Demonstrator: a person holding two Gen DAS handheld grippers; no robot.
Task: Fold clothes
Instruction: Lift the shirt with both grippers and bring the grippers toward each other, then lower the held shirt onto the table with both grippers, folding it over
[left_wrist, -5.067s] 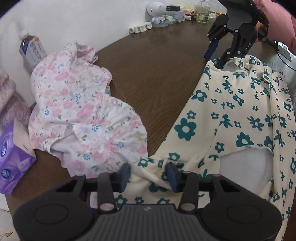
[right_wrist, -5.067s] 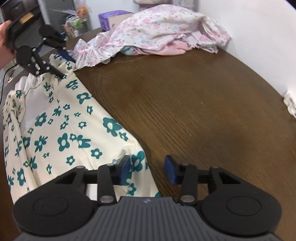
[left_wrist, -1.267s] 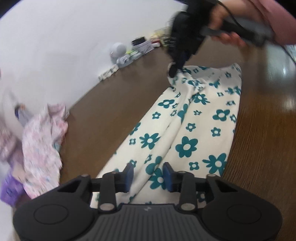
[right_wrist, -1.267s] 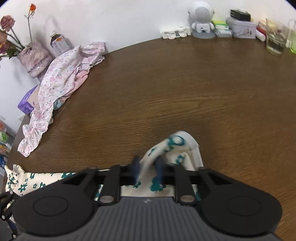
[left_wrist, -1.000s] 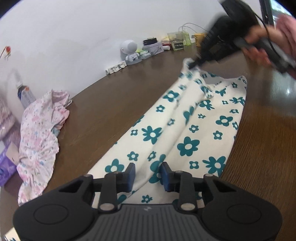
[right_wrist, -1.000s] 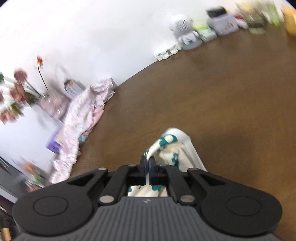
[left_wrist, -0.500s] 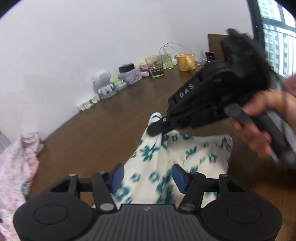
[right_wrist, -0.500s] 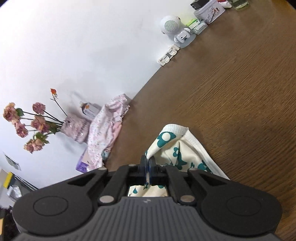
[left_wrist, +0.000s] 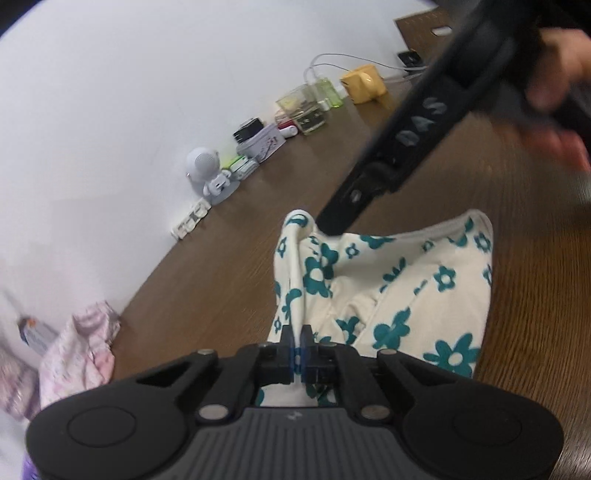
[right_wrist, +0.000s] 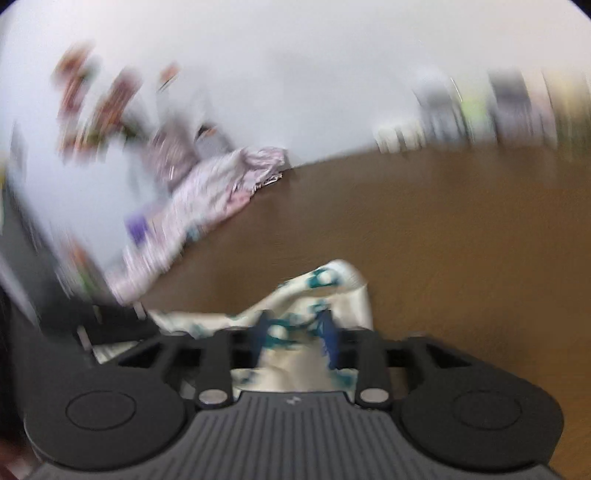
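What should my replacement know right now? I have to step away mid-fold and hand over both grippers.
Left gripper: shut on a fold of the cream garment with teal flowers.
Right gripper: jaws opening, cloth between the fingers but not pinched.
The garment lies doubled on the brown table.
The pink floral garment sits crumpled by the wall, untouched.
Left to do: free the right gripper, finish and flatten this fold, then fold the pink one.

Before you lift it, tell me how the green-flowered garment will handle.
Likely floppy: the garment lies in soft folds and bunches on the table. Probably light: the shut left gripper pinches just a thin edge. It may sag or unfold, since the right gripper is opening with cloth between its jaws.
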